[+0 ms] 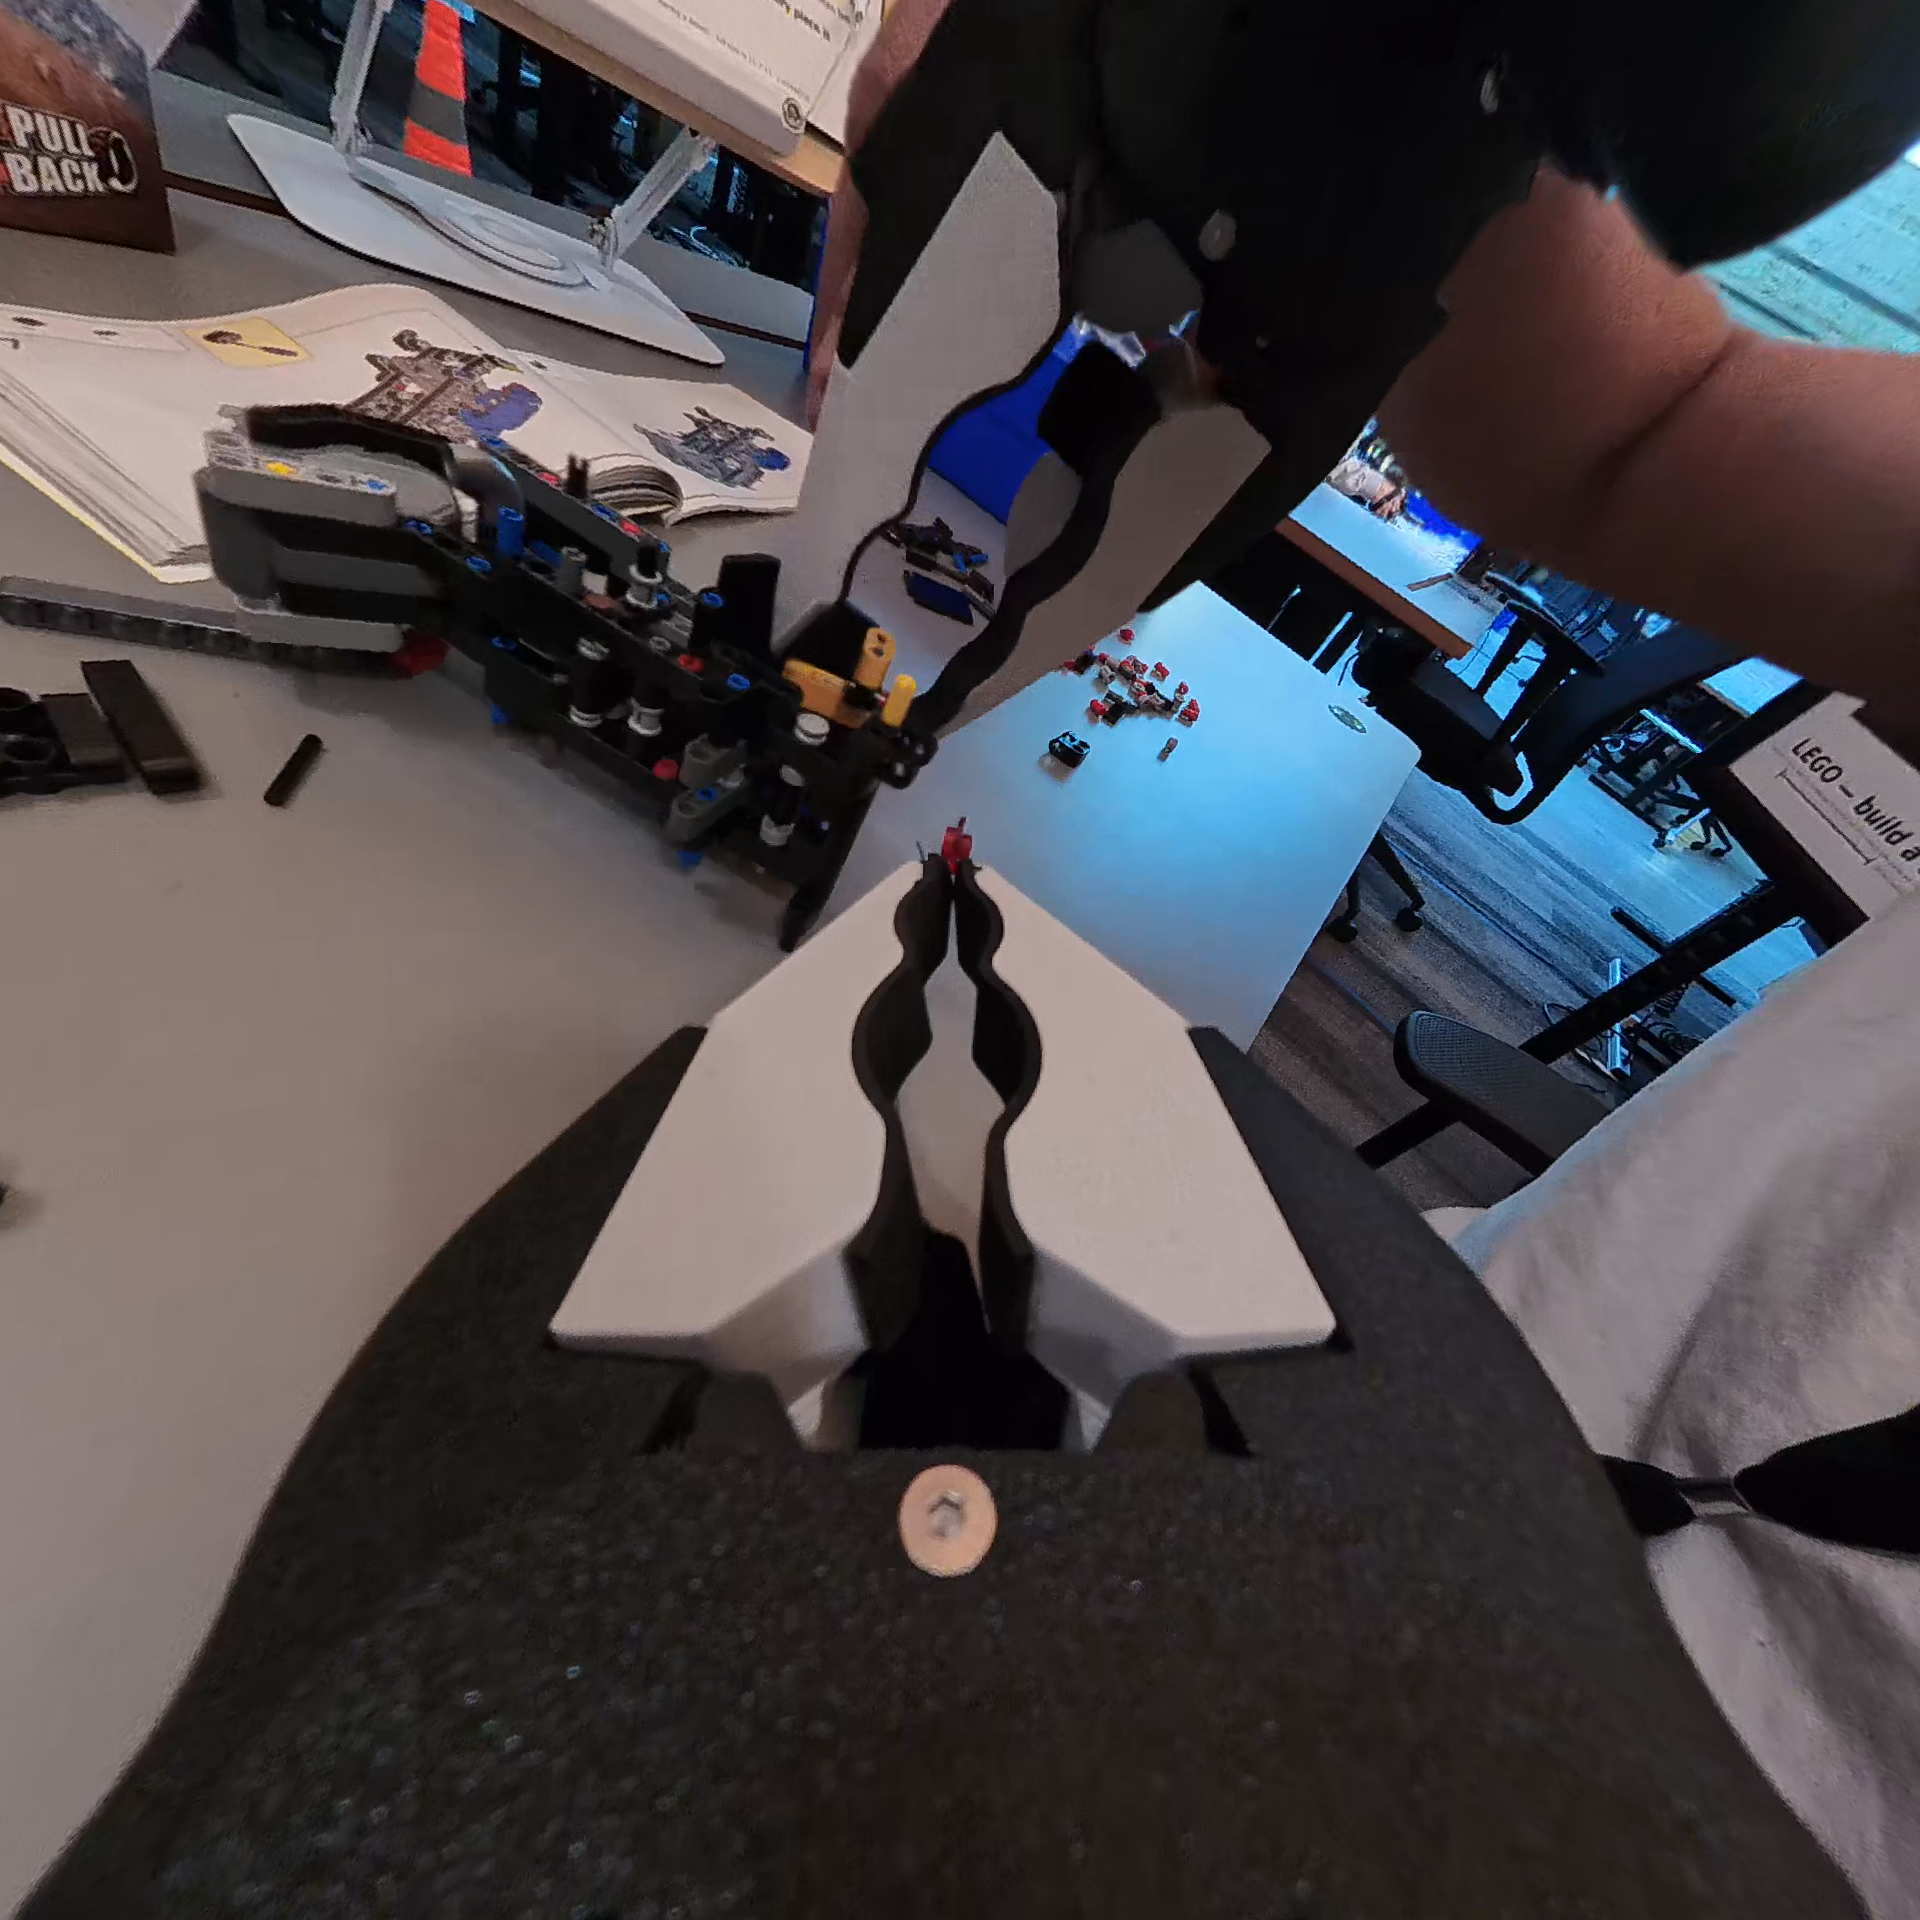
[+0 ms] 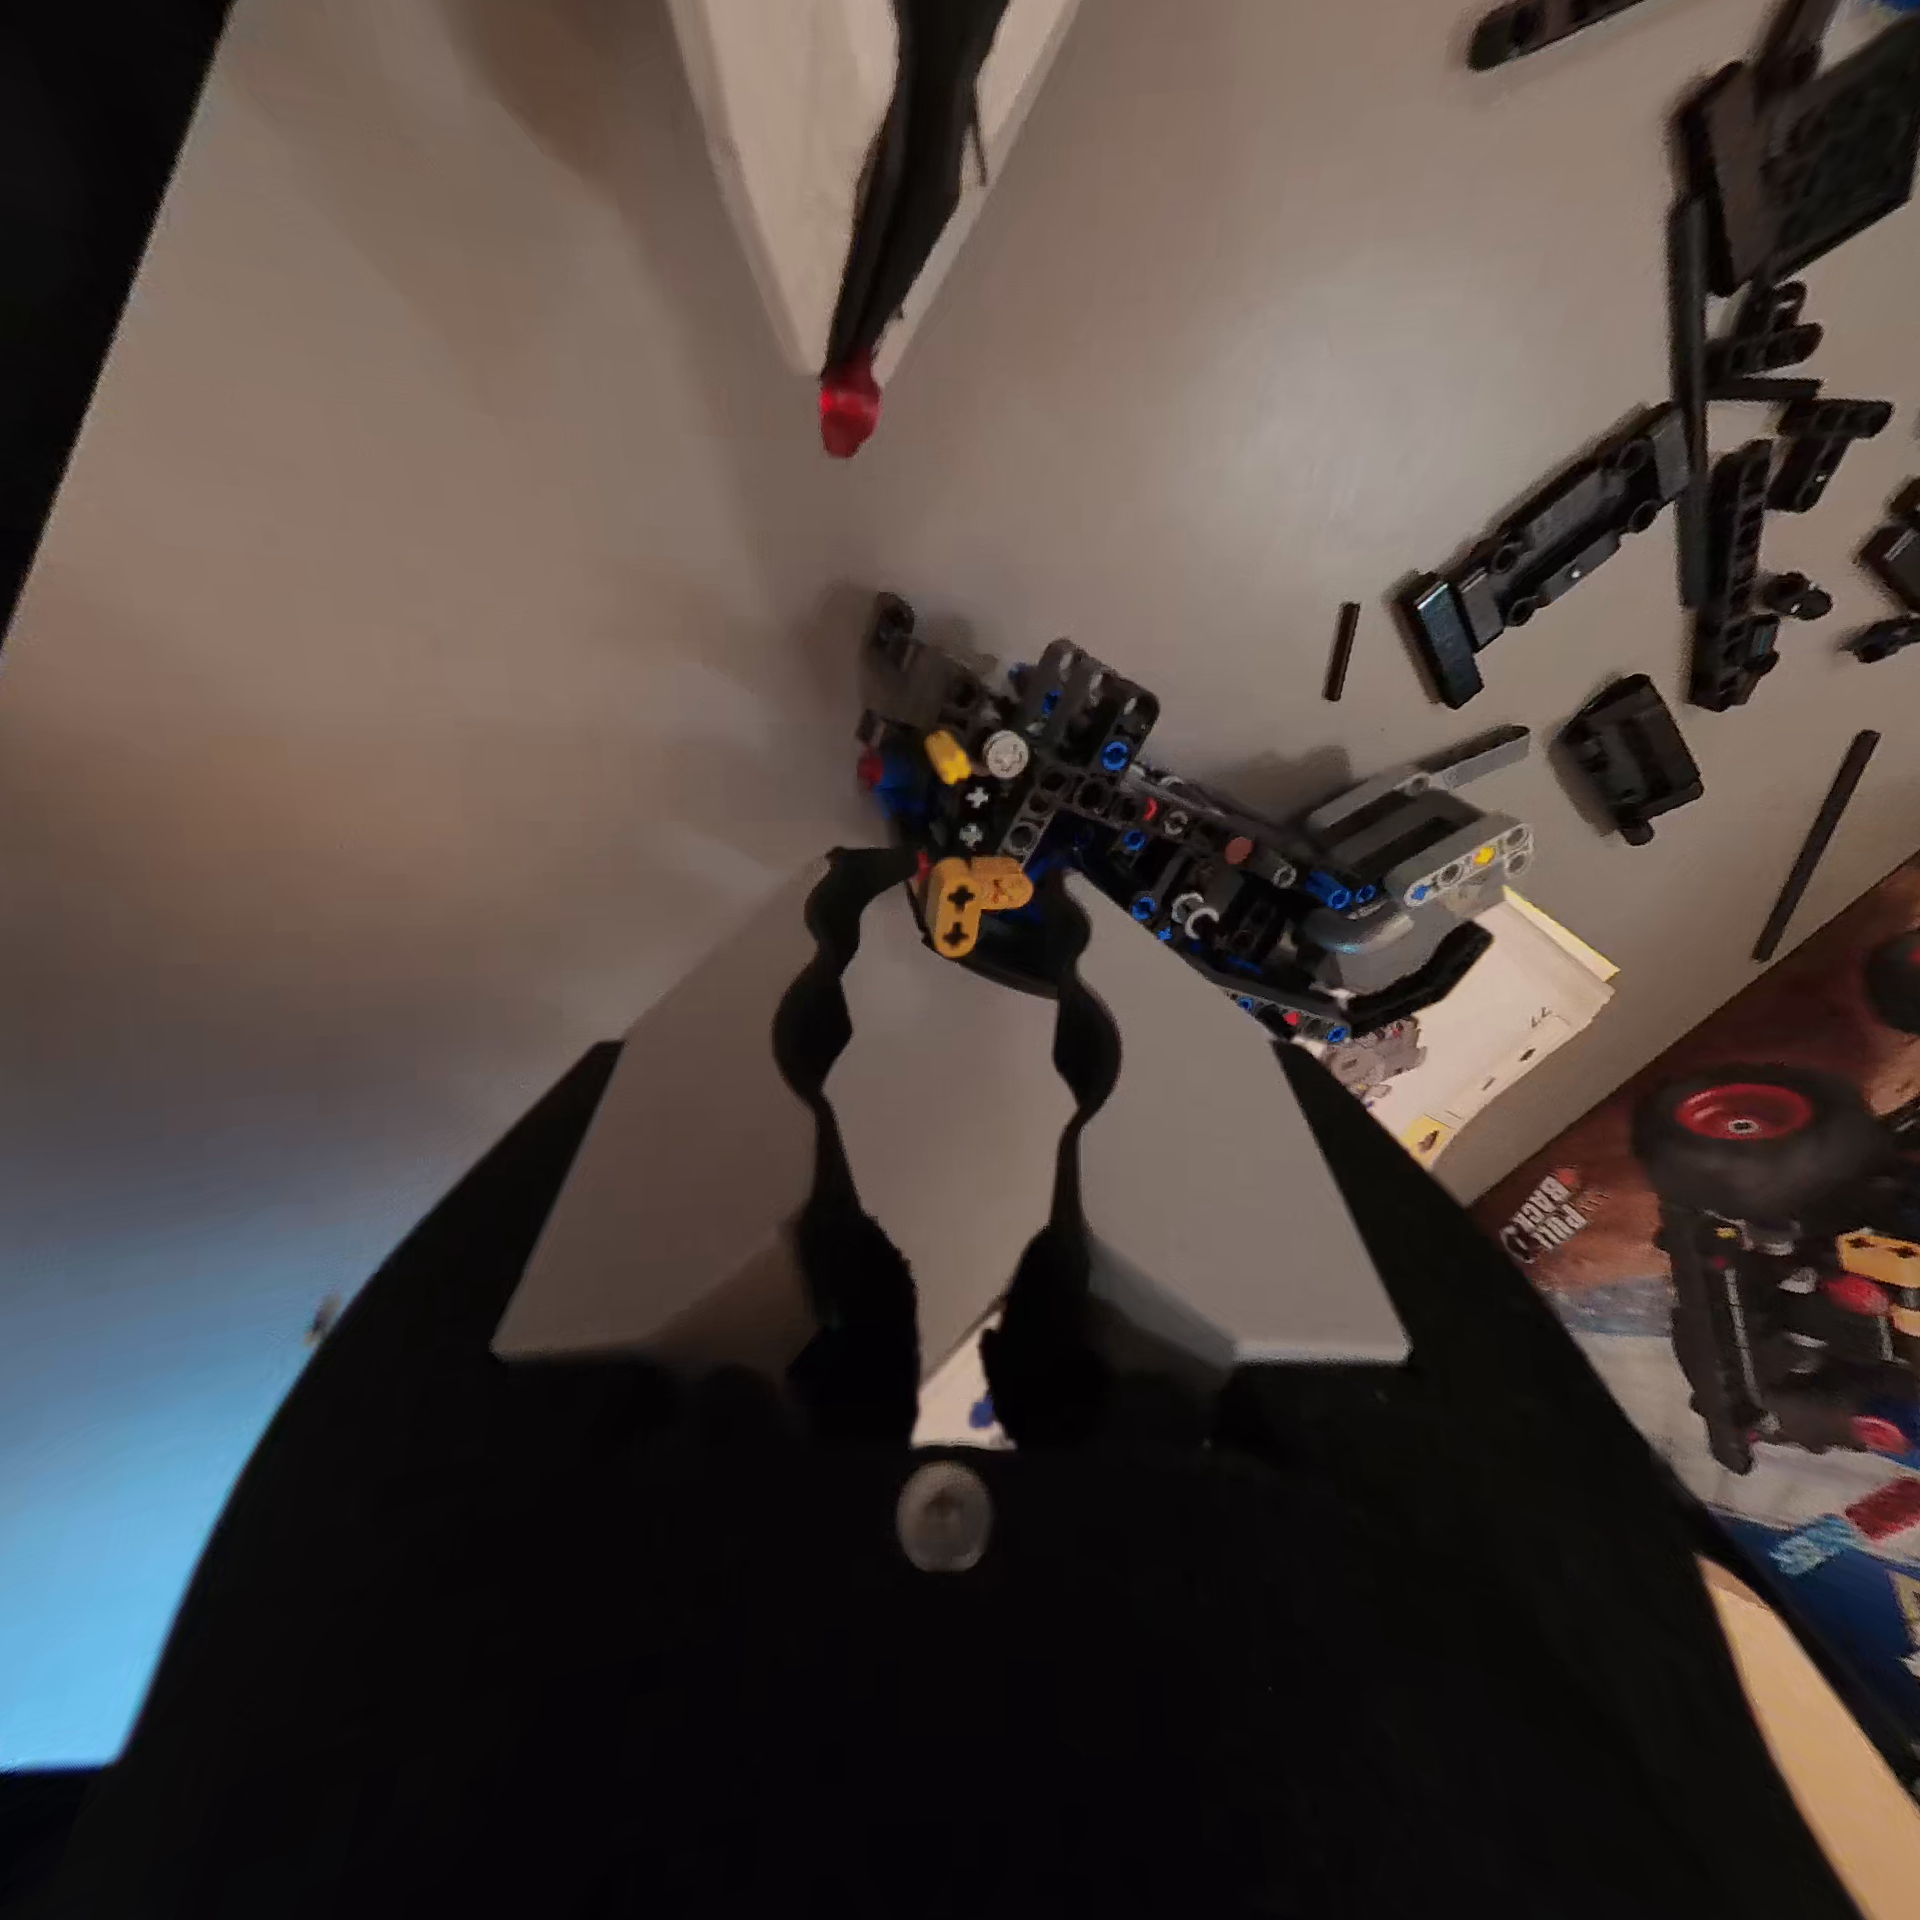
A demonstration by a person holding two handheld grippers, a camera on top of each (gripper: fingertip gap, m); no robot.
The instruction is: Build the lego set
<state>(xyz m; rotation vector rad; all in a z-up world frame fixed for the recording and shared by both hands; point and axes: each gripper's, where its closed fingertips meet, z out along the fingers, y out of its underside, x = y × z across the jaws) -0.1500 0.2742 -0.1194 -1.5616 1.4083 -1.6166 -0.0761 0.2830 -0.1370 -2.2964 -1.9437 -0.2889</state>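
Observation:
The half-built black, grey and blue lego model (image 1: 582, 623) lies on the grey table, with a yellow connector (image 1: 852, 670) at its near end. My left gripper (image 1: 951, 883) is shut on a small red piece (image 1: 954, 844) and holds it just in front of that end, apart from it. My right gripper (image 2: 951, 894) comes down from above and its jaws clasp the model's yellow-connector end (image 2: 966, 899). It also shows in the left wrist view (image 1: 883, 686). The right wrist view shows the model (image 2: 1195, 831), and the left gripper (image 2: 862, 343) with the red piece (image 2: 847, 416) above it.
An open instruction booklet (image 1: 416, 384) and the set's box (image 2: 1766, 1299) lie beyond the model. Loose black beams and panels (image 2: 1745, 416) are scattered beside it. A pile of small red pieces (image 1: 1138, 686) sits near the table's edge (image 1: 1340, 883). Chairs stand past that edge.

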